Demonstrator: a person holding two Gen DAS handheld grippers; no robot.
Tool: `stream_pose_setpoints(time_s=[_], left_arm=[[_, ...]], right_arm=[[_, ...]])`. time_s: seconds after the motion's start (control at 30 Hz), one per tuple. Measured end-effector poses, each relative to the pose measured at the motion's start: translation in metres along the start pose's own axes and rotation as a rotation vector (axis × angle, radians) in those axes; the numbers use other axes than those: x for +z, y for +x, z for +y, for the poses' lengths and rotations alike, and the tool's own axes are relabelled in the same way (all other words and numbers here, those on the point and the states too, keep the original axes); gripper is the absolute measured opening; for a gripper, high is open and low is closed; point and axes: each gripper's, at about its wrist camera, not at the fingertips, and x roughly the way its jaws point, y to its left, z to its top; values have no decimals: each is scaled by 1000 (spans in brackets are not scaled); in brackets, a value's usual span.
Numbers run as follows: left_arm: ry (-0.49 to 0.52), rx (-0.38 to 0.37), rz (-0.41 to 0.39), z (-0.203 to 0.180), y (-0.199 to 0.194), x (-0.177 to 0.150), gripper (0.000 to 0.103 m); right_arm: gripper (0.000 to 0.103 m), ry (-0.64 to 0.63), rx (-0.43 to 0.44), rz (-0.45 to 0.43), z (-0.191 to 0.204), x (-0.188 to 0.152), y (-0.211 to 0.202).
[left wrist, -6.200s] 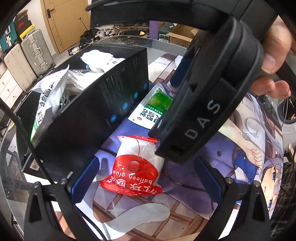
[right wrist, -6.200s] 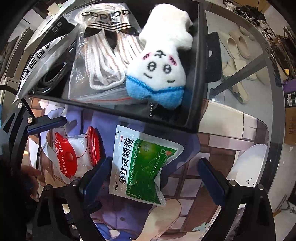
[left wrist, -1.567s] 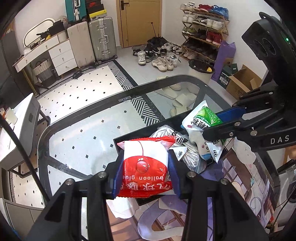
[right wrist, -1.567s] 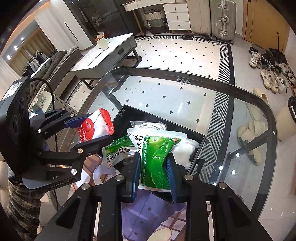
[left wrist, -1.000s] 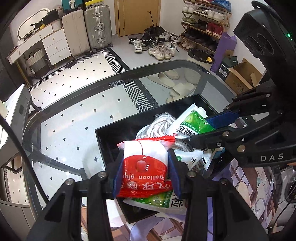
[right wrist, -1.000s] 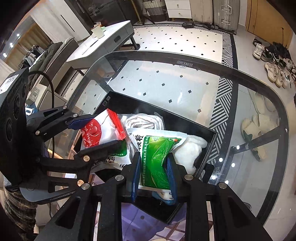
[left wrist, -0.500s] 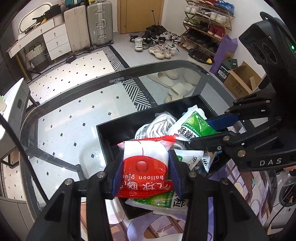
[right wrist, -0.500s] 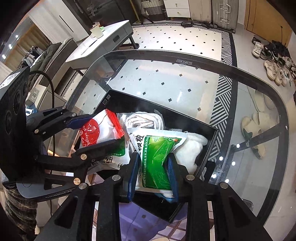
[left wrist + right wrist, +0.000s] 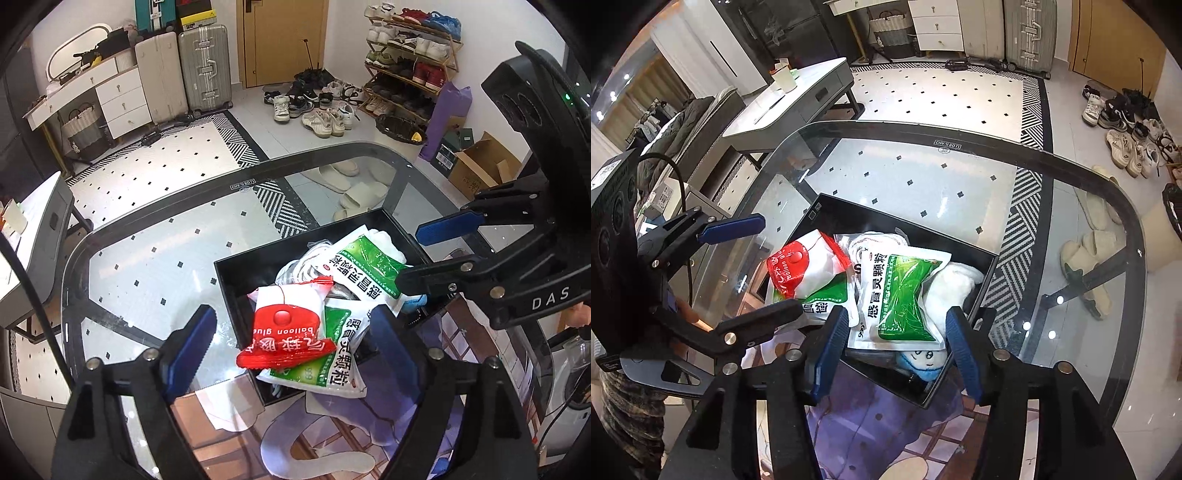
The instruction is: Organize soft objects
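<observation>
A black box (image 9: 236,273) (image 9: 849,214) stands on the glass table and holds the soft things. A red and white balloon glue packet (image 9: 286,328) (image 9: 803,267) lies on top of a green and white medicine pouch (image 9: 332,354). A second green medicine pouch (image 9: 897,299) (image 9: 365,266) lies over a white plush with a blue base (image 9: 956,284) and a bag of white laces (image 9: 864,240). My left gripper (image 9: 291,343) is open above the red packet. My right gripper (image 9: 894,343) is open above the green pouch. Both are empty.
The box sits at the edge of an anime-print mat (image 9: 871,432) on the glass table (image 9: 923,173). Slippers (image 9: 1086,258) lie on the floor under the glass. A grey side table (image 9: 790,99) stands beyond the table.
Both grippers have opened. The red packet and the green pouch have dropped out of the fingers and now lie in the box.
</observation>
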Motion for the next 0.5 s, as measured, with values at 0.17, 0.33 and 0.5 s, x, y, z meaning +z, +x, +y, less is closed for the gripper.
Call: stream_pose_setpoints(time_s=[0.17, 0.33, 0.5], left_arm=[[-15, -1, -42, 3, -15, -4, 98], [-24, 17, -96, 0, -29, -8, 103], [-46, 16, -121, -2, -37, -16, 103]], right_arm=[[87, -8, 12, -55, 1, -8, -16], [91, -4, 1, -124, 0, -21, -28], [95, -2, -27, -195, 2, -34, -39]])
